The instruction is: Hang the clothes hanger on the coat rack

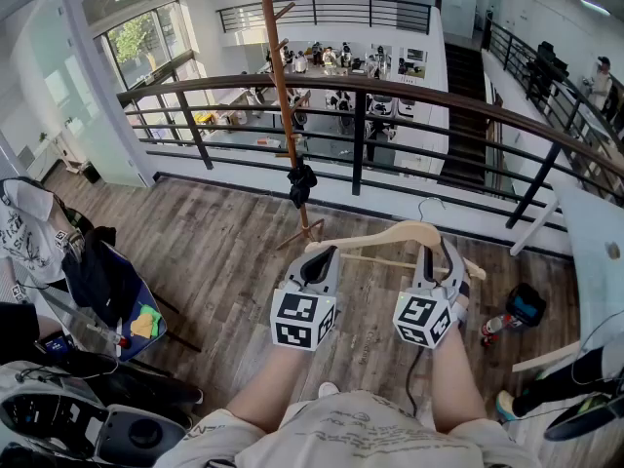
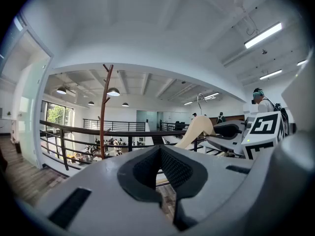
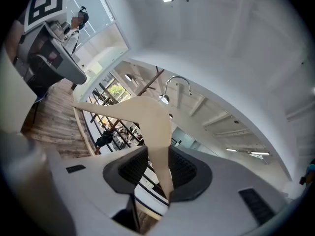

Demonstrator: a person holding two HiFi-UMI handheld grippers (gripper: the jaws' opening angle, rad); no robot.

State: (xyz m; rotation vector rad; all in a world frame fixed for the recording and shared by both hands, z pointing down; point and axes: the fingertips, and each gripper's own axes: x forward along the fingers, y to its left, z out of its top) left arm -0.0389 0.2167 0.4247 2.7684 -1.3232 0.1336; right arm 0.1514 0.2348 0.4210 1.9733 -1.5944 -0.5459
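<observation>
A pale wooden clothes hanger [image 1: 390, 234] with a metal hook [image 1: 429, 205] is held level in front of me. My right gripper [image 1: 439, 253] is shut on its right arm. In the right gripper view that arm [image 3: 147, 117] runs down between the dark pads [image 3: 179, 168]. My left gripper [image 1: 322, 261] is beside the hanger's left end, jaws together with nothing between them [image 2: 158, 161]. The hanger [image 2: 194, 129] shows to its right in the left gripper view. The wooden coat rack [image 1: 278, 86] stands ahead by the railing, with a dark cloth [image 1: 301, 183] on it.
A dark metal railing [image 1: 390, 91] with a wooden top rail runs across behind the rack, and beyond it is a drop to a lower floor. A chair piled with clothes [image 1: 102, 276] is at the left, a white table [image 1: 595, 252] at the right, and a dark bag [image 1: 525, 305] lies on the floor.
</observation>
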